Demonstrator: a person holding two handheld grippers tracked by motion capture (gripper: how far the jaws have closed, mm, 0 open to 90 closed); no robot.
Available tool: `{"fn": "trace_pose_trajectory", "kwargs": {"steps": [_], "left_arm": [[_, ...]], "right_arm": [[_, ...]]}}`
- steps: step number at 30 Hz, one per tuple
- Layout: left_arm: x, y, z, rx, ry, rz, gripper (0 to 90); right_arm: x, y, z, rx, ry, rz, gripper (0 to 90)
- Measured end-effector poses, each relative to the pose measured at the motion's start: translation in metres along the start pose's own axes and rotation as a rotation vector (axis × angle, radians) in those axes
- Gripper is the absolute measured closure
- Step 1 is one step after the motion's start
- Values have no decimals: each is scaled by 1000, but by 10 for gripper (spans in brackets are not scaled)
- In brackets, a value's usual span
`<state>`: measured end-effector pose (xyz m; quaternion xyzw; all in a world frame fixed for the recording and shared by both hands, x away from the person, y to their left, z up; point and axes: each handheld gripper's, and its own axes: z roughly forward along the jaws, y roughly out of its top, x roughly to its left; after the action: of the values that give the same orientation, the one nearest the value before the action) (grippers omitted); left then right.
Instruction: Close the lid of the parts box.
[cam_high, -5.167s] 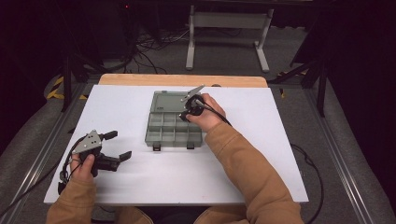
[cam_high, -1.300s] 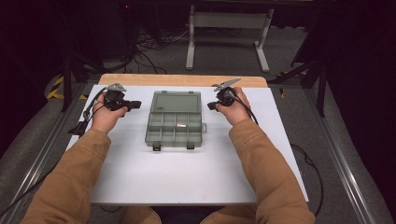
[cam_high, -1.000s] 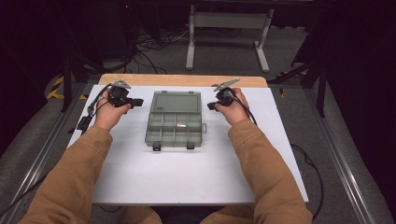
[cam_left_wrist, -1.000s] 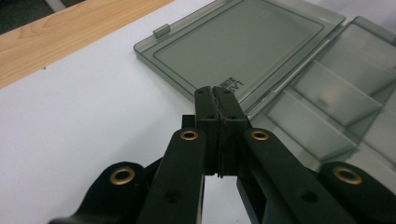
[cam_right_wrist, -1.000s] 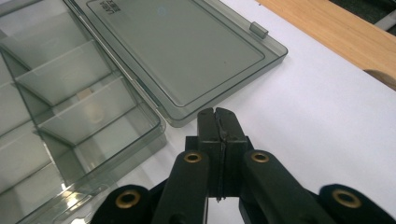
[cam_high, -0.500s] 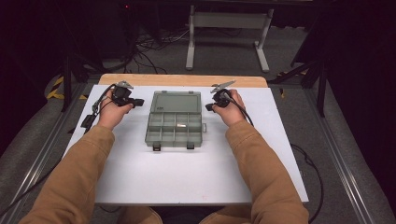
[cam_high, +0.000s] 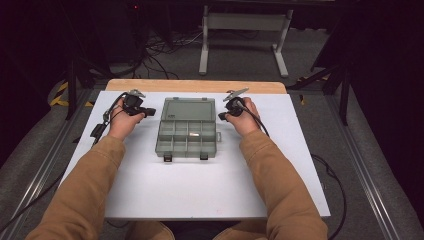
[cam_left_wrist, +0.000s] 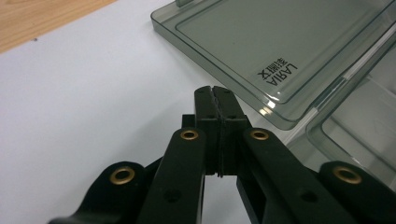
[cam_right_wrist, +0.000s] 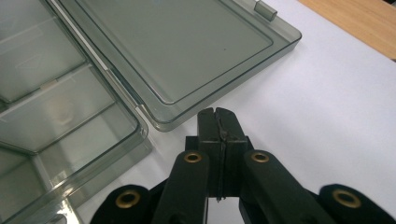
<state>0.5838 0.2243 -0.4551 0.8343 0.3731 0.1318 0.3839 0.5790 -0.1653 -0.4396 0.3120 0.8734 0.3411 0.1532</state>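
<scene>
A smoky grey plastic organiser box (cam_high: 187, 135) lies open in the middle of the white table, its lid (cam_high: 190, 109) laid flat on the far side and its compartments toward me. My left gripper (cam_high: 148, 112) is shut with nothing in it, just off the lid's left edge (cam_left_wrist: 224, 60). My right gripper (cam_high: 221, 116) is shut and empty too, just off the lid's right edge (cam_right_wrist: 196, 60). In the left gripper view the jaw tips (cam_left_wrist: 215, 92) meet close to the lid's rim. In the right gripper view the tips (cam_right_wrist: 216, 112) almost touch the lid's corner by the hinge.
The white table top (cam_high: 190, 195) has a wooden strip (cam_high: 195, 86) along its far edge. Cables (cam_high: 102, 122) trail from both grippers. A metal stand (cam_high: 245, 30) and floor cables lie beyond the table. A small pale item (cam_high: 194, 134) sits in one compartment.
Both hands have drawn in from the table's far corners toward the box's lid, the left one also lowering. The box has not moved and both grippers stay shut.
</scene>
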Motion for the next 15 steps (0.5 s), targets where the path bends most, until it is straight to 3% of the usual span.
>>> {"fn": "trace_pose_trajectory", "kwargs": {"steps": [15], "left_arm": [[-6,-2,16,14,-29,-2,892]], "right_arm": [[0,-5,12,29,15,1,900]]}}
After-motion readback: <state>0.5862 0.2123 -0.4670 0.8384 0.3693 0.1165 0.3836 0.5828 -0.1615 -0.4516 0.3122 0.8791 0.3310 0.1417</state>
